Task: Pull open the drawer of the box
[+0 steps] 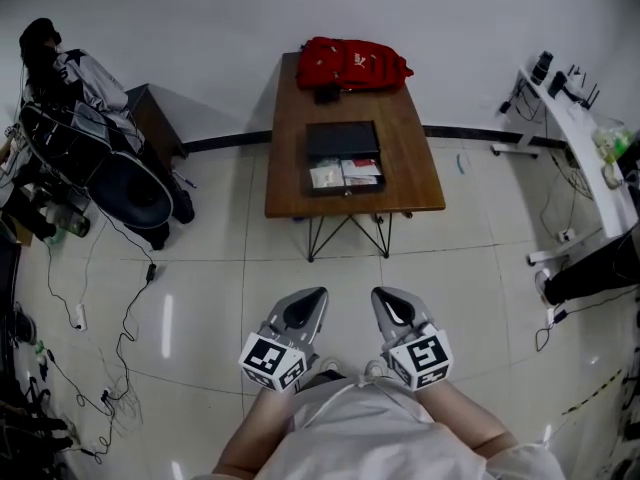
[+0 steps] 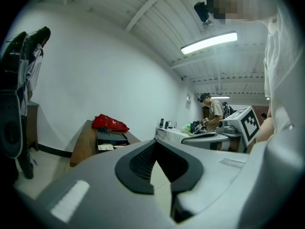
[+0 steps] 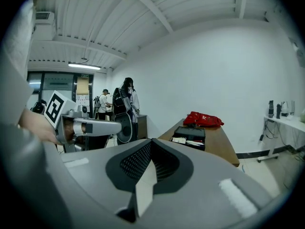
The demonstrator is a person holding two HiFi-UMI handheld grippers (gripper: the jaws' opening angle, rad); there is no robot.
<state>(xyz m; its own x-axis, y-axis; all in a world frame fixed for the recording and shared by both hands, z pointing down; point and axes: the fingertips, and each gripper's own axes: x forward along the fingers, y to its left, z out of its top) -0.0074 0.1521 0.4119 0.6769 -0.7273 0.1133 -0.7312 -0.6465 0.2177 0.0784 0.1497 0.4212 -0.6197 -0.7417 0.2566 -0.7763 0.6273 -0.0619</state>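
A black box lies on the wooden table far ahead of me. Its drawer stands pulled out toward me, with papers and a red card showing inside. The box also shows small in the left gripper view and the right gripper view. My left gripper and right gripper are held close to my body over the floor, far short of the table. Both are shut with nothing between the jaws, as seen in the left gripper's and right gripper's own views.
A red bag sits behind the box on the table. An office chair draped with clothes and floor cables are at the left. A white desk stands at the right. A person stands in the background.
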